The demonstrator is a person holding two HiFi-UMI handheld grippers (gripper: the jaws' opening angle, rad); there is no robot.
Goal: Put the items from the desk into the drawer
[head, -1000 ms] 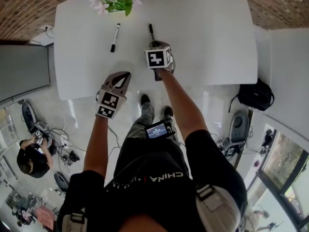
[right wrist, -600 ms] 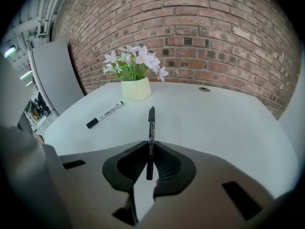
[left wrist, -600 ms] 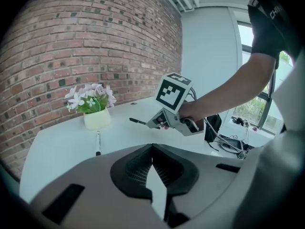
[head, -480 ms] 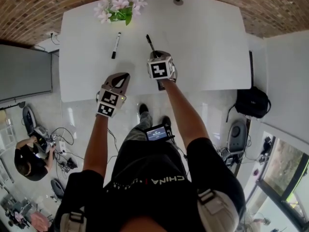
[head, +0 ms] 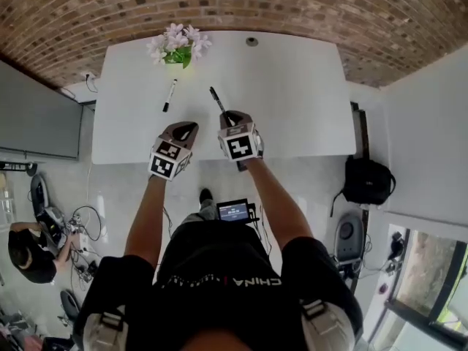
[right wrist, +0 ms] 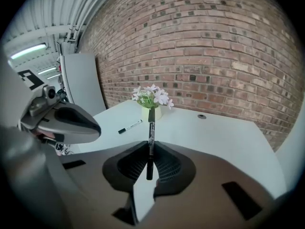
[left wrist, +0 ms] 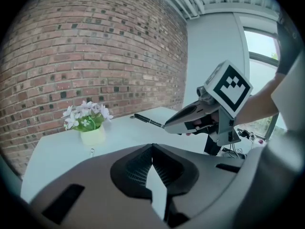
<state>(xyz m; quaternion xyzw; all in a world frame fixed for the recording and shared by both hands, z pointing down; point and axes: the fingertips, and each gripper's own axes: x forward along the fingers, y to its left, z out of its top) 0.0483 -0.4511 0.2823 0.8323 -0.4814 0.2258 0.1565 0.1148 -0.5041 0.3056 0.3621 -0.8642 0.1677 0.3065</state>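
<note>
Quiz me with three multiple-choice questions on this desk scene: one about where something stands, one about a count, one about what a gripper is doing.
1. Where does the flower pot stand?
A) at the desk's far edge, by the brick wall
B) on the floor
C) in a drawer

2. How many pens lie loose on the desk?
A) none
B) one
C) three

3. What is the right gripper doing?
A) standing open and empty
B) clamping a black pen
C) clamping the flower pot

Answers:
1 A, the pot sits on the desk's wall side.
2 B, only the white marker lies there.
3 B, the right gripper view shows the jaws shut on the pen.
</note>
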